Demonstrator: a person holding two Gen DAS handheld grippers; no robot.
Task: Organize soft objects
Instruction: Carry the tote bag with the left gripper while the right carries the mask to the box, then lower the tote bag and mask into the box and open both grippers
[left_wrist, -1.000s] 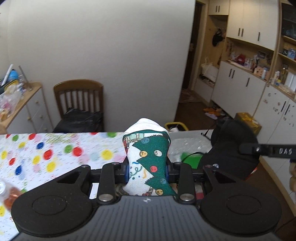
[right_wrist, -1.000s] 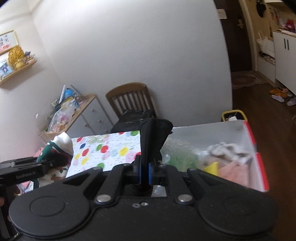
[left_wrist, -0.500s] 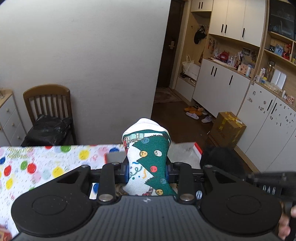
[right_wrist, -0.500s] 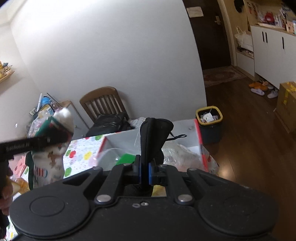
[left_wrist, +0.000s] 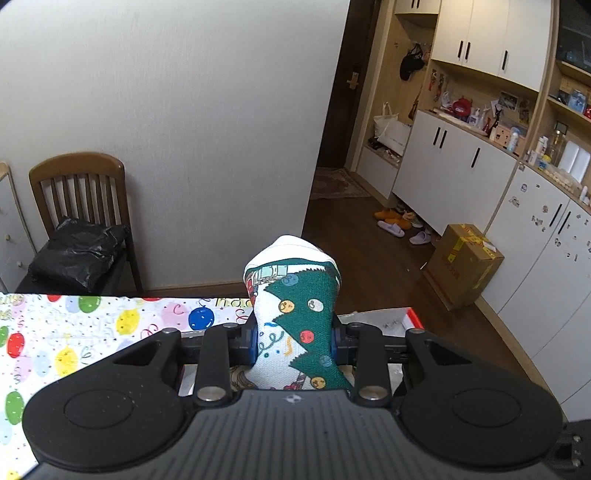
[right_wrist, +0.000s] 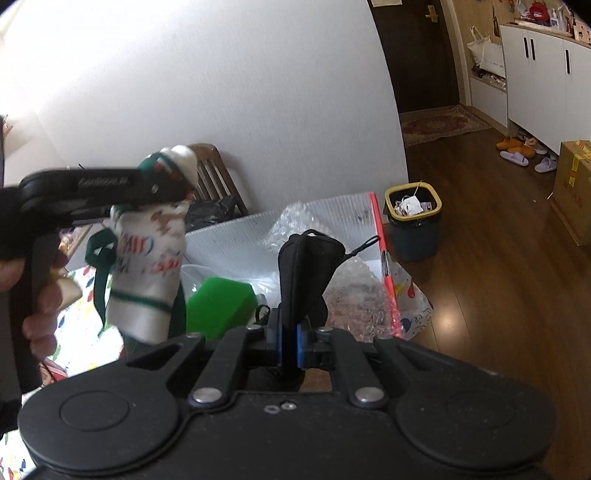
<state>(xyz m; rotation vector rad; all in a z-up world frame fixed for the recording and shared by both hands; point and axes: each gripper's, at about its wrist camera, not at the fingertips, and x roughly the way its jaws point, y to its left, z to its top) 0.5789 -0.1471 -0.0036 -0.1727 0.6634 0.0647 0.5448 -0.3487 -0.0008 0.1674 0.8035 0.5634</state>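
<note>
My left gripper (left_wrist: 294, 341) is shut on a stuffed Christmas-print fabric pouch (left_wrist: 295, 314), green and white with coloured dots, which stands up between the jaws. In the right wrist view the same pouch (right_wrist: 147, 258) hangs from the left gripper (right_wrist: 173, 188) at the left, by the near-left side of a white box (right_wrist: 240, 236) with a red rim. My right gripper (right_wrist: 290, 345) is shut on a black fabric pouch (right_wrist: 306, 266) with a cord, held above the box's near edge.
Inside the box lie a green item (right_wrist: 218, 306) and bubble wrap (right_wrist: 354, 299). The table wears a balloon-print cloth (left_wrist: 74, 332). A wooden chair (left_wrist: 81, 192) holds a black bag; a yellow-rimmed bin (right_wrist: 413, 218) and a cardboard carton (left_wrist: 461, 266) stand on the floor. A hand (right_wrist: 40, 314) grips the left handle.
Both grippers have swung right toward the box and sunk a little. The left gripper with the Christmas pouch has come much closer in the right wrist view. Both grips are unchanged.
</note>
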